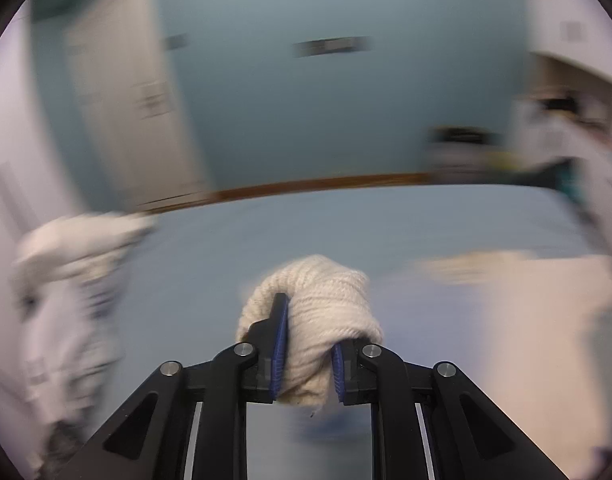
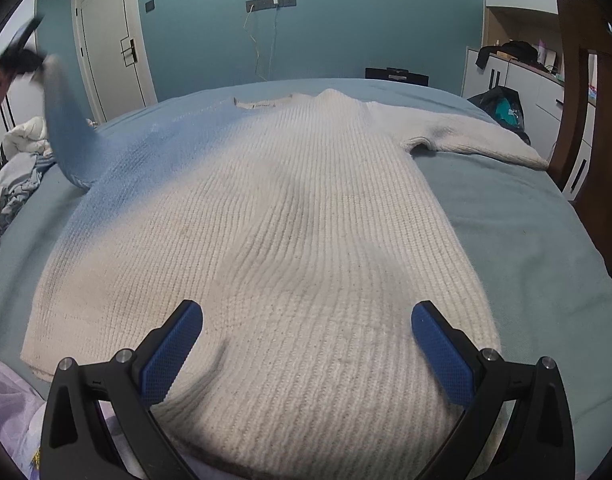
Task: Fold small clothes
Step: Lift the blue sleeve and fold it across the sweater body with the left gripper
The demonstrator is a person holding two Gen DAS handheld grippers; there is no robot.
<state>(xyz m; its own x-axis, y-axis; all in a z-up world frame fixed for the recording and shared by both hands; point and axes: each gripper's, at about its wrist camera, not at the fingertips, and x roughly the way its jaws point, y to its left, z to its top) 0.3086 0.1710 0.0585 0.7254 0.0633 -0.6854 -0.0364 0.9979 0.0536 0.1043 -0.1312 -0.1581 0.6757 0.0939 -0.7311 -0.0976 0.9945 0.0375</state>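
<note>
A cream knit sweater (image 2: 289, 216) lies spread flat on a blue bed (image 2: 526, 216), neck toward the far wall, right sleeve (image 2: 474, 136) stretched out. Its left sleeve (image 2: 63, 120) is lifted off the bed, blurred. My left gripper (image 1: 306, 344) is shut on the bunched cuff of that sleeve (image 1: 318, 312), held above the bed; it shows at the upper left in the right wrist view (image 2: 19, 60). My right gripper (image 2: 306, 344) is open, hovering over the sweater's lower hem, touching nothing.
A pile of other clothes (image 2: 21, 164) lies at the bed's left edge. A wooden chair (image 2: 586, 92) stands at the right. A black bag (image 2: 502, 108) and white cabinets (image 2: 518, 76) are beyond the bed. Lilac fabric (image 2: 5, 392) lies near the front-left corner.
</note>
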